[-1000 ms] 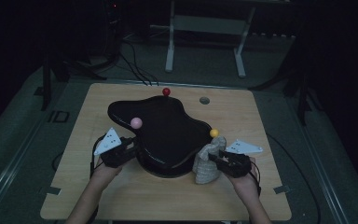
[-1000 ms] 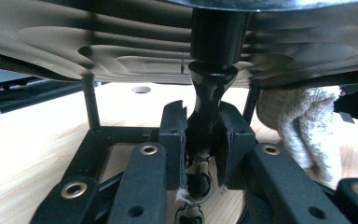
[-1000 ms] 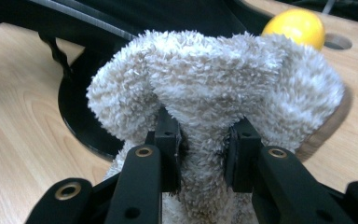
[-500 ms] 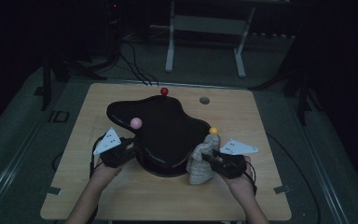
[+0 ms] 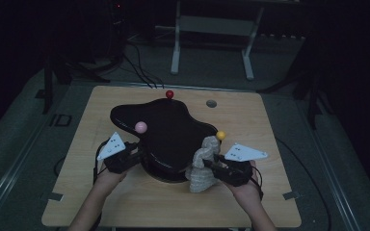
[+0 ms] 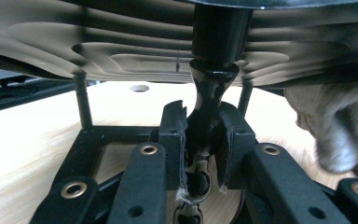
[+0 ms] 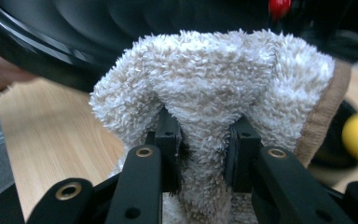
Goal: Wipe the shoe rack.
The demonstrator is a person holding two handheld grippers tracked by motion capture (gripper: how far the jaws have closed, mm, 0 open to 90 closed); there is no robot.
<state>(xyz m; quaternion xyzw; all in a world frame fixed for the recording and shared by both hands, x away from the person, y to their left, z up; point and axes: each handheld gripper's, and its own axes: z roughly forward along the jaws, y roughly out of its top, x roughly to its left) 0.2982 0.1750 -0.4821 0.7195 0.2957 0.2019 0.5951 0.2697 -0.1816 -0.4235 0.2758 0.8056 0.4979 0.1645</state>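
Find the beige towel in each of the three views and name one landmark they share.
High view: the beige towel stands bunched at lower centre-right, at the near edge of the black tray.
Left gripper view: its fuzzy edge shows at the right, below the tray's underside.
Right gripper view: it sits mid-frame, pinched in the right gripper.
Shared landmark: the black tray.

Fluffy beige terry cloth towel, glossy black plastic tray, pale matt wooden table

left tool: black, white dotted triangular plate | right tool: same, black cable | jaws: black links, brass-ringed holes | forearms bare
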